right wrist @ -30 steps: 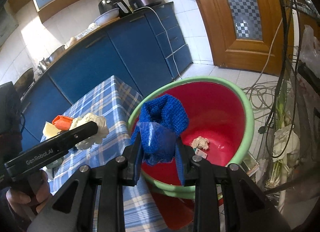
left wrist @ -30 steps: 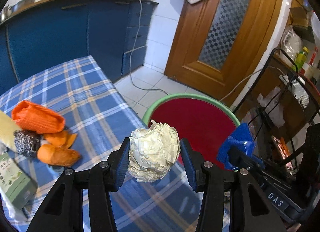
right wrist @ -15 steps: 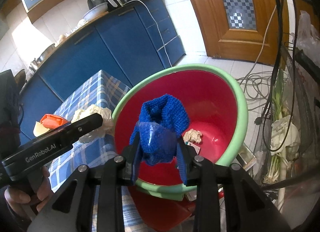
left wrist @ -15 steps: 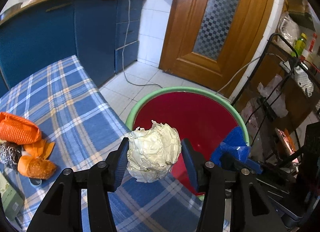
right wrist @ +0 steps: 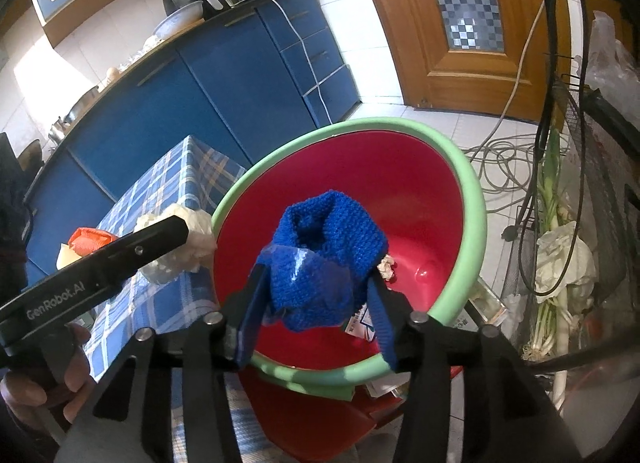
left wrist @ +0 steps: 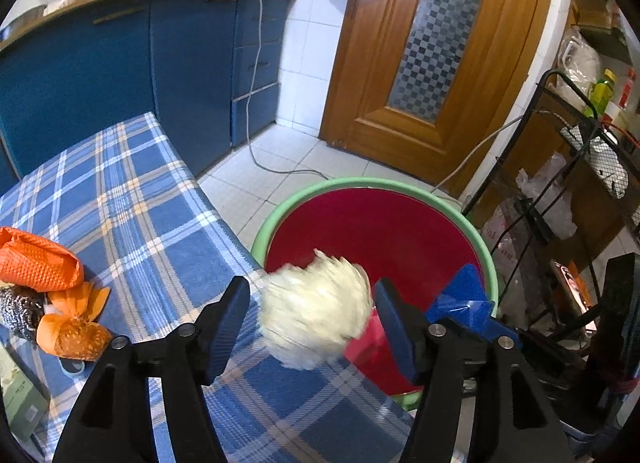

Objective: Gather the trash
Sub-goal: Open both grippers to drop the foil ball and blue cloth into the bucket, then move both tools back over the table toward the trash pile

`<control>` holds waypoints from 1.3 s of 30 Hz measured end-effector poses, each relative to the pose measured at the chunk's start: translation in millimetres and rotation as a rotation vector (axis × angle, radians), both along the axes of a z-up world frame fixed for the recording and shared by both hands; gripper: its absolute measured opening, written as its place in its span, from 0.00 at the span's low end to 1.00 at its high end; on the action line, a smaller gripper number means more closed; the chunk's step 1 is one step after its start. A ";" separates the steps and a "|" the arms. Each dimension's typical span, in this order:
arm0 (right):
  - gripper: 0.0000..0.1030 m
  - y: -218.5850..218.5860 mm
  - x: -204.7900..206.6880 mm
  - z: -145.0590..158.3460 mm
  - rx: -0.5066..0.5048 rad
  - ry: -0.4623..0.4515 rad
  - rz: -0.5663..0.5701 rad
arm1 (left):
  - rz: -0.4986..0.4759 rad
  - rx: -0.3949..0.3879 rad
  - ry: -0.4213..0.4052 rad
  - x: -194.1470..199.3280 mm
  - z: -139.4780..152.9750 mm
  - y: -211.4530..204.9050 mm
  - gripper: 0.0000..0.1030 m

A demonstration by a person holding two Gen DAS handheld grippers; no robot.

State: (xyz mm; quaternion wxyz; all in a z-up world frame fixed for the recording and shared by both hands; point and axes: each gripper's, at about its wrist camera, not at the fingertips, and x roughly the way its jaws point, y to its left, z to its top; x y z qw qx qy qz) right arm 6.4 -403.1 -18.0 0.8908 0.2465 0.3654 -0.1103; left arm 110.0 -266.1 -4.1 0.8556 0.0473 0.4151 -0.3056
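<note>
over red bin (left wrist: pixel 372 231): left tool (left wrist: pixel 312 317) spread, paper ball (left wrist: pixel 316 311) loose; right tool (right wrist: pixel 316 303) clamps blue cloth (right wrist: pixel 326 259).

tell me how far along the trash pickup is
Done: a small paper wad and a wrapper lie in the red bin. In hand: the left gripper is open around a blurred paper ball; the right gripper holds blue knit cloth above the bin. Left: orange bags and a scourer on the table.

Blue cabinets (left wrist: pixel 120 75), wooden door (left wrist: pixel 440 63), white tiled floor (left wrist: pixel 280 167)
</note>
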 end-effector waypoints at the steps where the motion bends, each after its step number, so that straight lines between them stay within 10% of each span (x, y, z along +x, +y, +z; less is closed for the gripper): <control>1: 0.54 0.0 -0.3 0.5 0.000 -0.001 -0.002 | -0.001 -0.004 -0.002 -0.2 1.2 0.2 0.66; 39: 0.58 42.1 -6.8 27.7 -0.030 -0.063 0.076 | 0.297 0.030 -0.069 -26.8 29.4 126.3 0.66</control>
